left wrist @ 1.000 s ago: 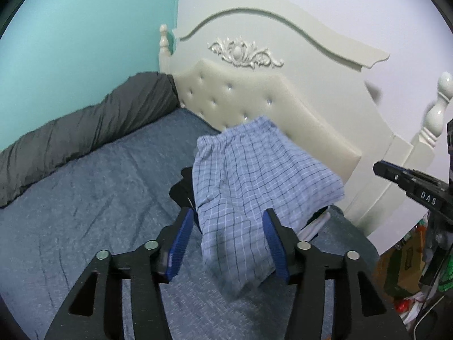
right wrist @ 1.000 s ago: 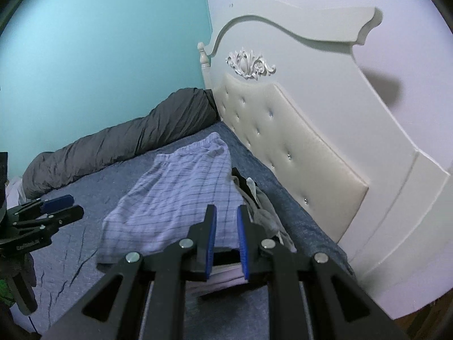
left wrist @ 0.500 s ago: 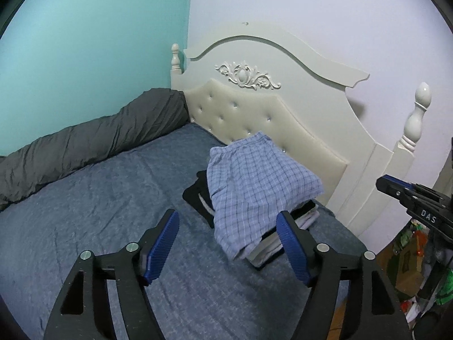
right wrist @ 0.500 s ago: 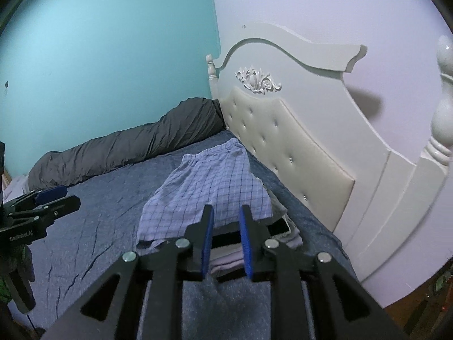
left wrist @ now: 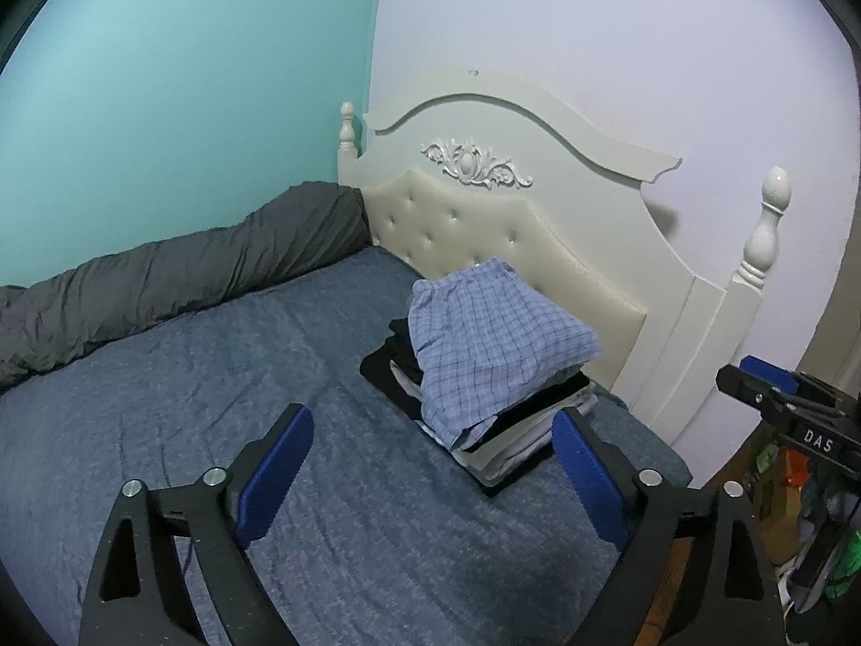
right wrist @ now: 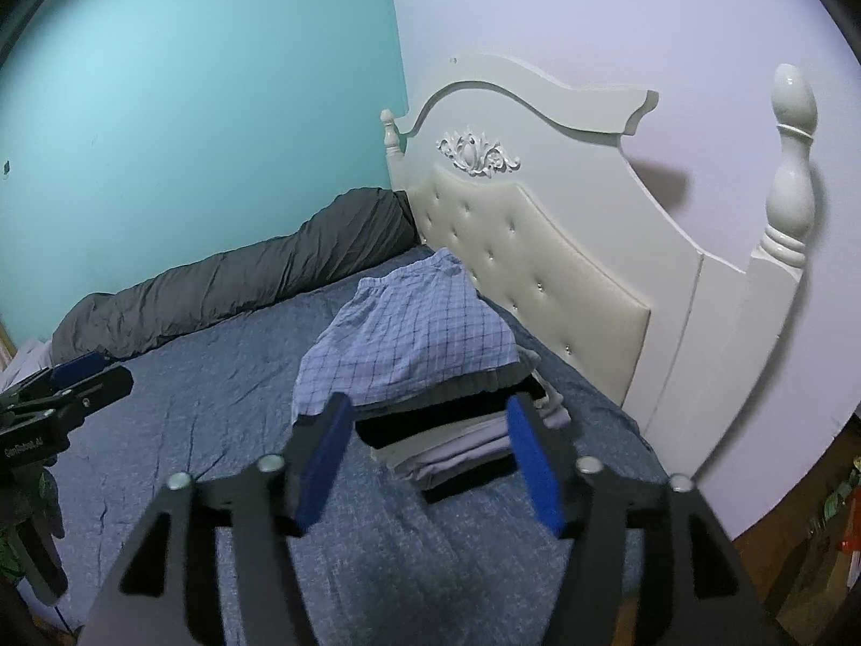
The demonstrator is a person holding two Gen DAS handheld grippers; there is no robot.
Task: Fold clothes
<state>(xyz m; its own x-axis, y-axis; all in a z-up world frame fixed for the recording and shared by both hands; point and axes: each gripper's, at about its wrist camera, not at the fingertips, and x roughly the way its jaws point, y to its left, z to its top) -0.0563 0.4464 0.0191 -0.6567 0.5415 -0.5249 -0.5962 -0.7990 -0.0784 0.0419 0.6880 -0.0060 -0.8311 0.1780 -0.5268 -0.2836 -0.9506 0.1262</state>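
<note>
Since a second ago we've backed both grippers off: left gripper (left wrist: 430, 476) and right gripper (right wrist: 428, 463) now spread wide, holding nothing. Plaid shorts (left wrist: 498, 347) sit folded atop the clothes stack (right wrist: 457, 441) by the headboard (left wrist: 538, 247). Soft, light, floppy; we'd pinch a folded edge.

The left wrist view looks forward and down along its spread jaws from above the bed (left wrist: 188, 377), facing the white headboard (left wrist: 538, 226) and the stack of clothes (left wrist: 484, 366) a little way ahead. The right wrist view faces the same corner from nearer, the stack (right wrist: 430, 377) just beyond its jaws. Both share the bed, headboard, stack, grey duvet (left wrist: 188, 280) and teal wall (right wrist: 188, 107).
</note>
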